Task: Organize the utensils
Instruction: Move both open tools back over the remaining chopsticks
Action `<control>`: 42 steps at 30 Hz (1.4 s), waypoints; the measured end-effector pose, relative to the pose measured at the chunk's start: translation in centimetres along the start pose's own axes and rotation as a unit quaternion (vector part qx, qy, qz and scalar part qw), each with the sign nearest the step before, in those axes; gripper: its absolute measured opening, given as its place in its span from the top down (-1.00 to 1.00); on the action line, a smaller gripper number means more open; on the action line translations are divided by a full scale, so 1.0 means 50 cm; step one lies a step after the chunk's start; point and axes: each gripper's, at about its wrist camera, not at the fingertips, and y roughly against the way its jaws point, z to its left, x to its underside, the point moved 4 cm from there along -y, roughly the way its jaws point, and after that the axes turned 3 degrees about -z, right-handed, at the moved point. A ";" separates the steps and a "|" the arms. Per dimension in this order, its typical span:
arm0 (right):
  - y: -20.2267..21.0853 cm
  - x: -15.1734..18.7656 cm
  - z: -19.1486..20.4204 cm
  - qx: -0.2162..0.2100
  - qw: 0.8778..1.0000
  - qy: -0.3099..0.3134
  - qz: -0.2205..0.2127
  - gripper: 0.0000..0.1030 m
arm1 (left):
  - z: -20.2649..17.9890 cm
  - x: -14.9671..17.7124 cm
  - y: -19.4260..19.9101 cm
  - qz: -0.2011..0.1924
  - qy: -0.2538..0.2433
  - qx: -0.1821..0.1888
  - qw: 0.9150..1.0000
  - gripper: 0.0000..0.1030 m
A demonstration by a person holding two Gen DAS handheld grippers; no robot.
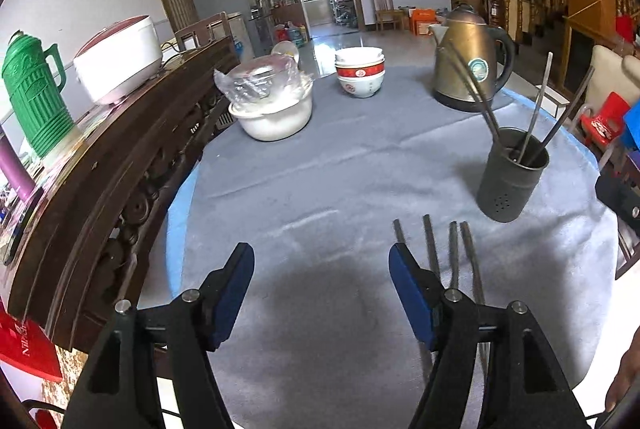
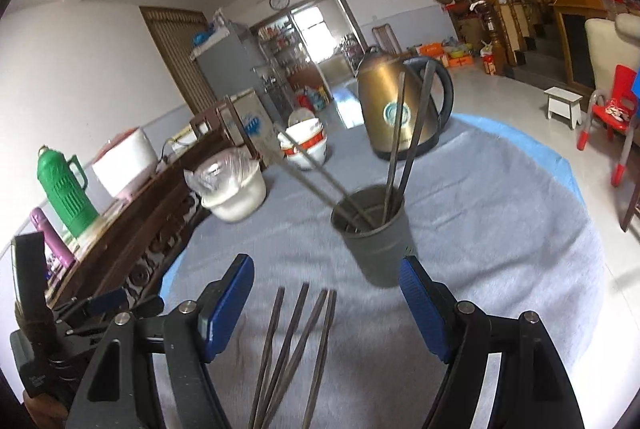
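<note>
Hovering with both grippers (image 2: 326, 293) (image 1: 322, 279) spread, eyeing thin, stiff, slippery chopsticks (image 2: 296, 345) at six o'clock of cup (image 2: 374, 229); pinching mid-shaft.

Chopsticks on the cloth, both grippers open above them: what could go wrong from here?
1. The four loose chopsticks lie close together, almost touching, so the right gripper may pinch two or roll them apart.
2. The holder already has four sticks leaning outward; a new one could snag them or tip it.
3. The left gripper sits beside the same sticks, so the grippers may collide.
</note>
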 end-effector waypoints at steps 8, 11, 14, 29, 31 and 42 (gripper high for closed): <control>-0.013 0.028 0.035 -0.002 1.000 0.020 0.024 -0.52 | 0.018 0.021 -0.012 0.009 0.011 -0.009 1.000 -0.37; -0.018 0.035 0.038 -0.003 0.999 0.020 0.032 -0.52 | 0.020 0.029 -0.017 0.013 0.012 -0.010 1.000 -0.37; -0.024 0.043 0.039 -0.003 0.999 0.020 0.042 -0.52 | 0.020 0.036 -0.024 0.018 0.012 -0.011 1.000 -0.37; -0.037 0.062 0.020 0.006 0.998 0.019 0.057 -0.52 | -0.005 0.079 -0.058 0.058 -0.002 -0.018 0.998 -0.37; -0.037 0.063 0.012 0.009 0.998 0.018 0.057 -0.52 | -0.006 0.082 -0.062 0.062 -0.004 -0.019 0.998 -0.37; -0.036 0.060 -0.008 0.015 0.998 0.002 0.057 -0.52 | -0.018 0.102 -0.075 0.078 -0.016 -0.023 0.997 -0.37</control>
